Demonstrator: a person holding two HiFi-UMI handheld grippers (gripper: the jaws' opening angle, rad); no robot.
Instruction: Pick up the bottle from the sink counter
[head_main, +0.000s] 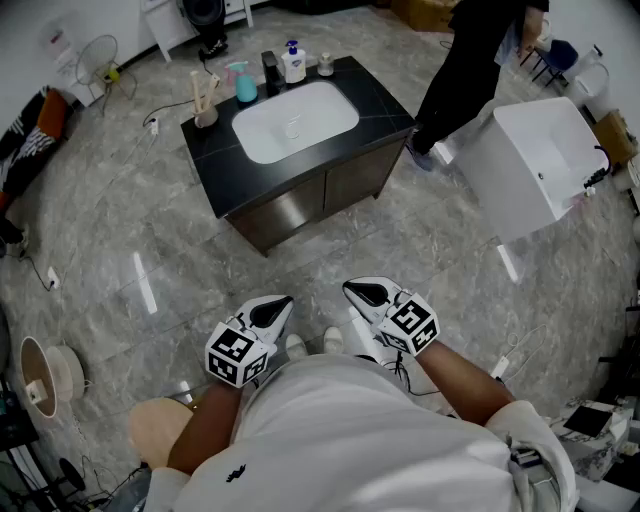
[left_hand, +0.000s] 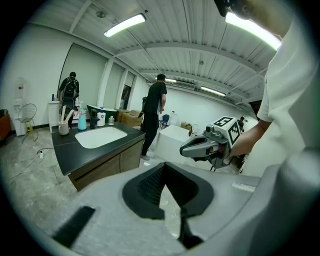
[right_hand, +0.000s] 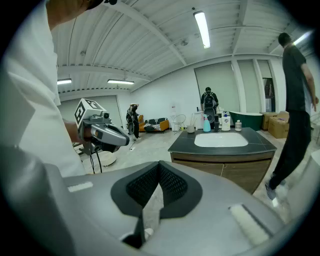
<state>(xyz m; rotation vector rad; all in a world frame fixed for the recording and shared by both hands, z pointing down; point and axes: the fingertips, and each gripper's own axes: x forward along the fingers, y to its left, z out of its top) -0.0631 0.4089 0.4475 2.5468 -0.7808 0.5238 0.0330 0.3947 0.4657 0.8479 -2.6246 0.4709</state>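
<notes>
The black sink counter (head_main: 395, 105) with a white basin (head_main: 295, 120) stands a few steps ahead of me. Along its back edge are a teal spray bottle (head_main: 244, 84), a black dispenser (head_main: 271, 72), a white pump bottle (head_main: 293, 65) and a small bottle (head_main: 325, 65). My left gripper (head_main: 280, 303) and right gripper (head_main: 358, 291) are held close to my body, far from the counter, both shut and empty. The left gripper view shows the white bottle (left_hand: 101, 118) in the distance, and the right gripper view shows it too (right_hand: 226, 122).
A cup with brushes (head_main: 205, 112) sits at the counter's left corner. A person in black (head_main: 470, 60) stands right of the counter beside a white tub (head_main: 540, 160). Cables and a plug (head_main: 153, 125) lie on the grey floor; a round stool (head_main: 160, 430) is near my left.
</notes>
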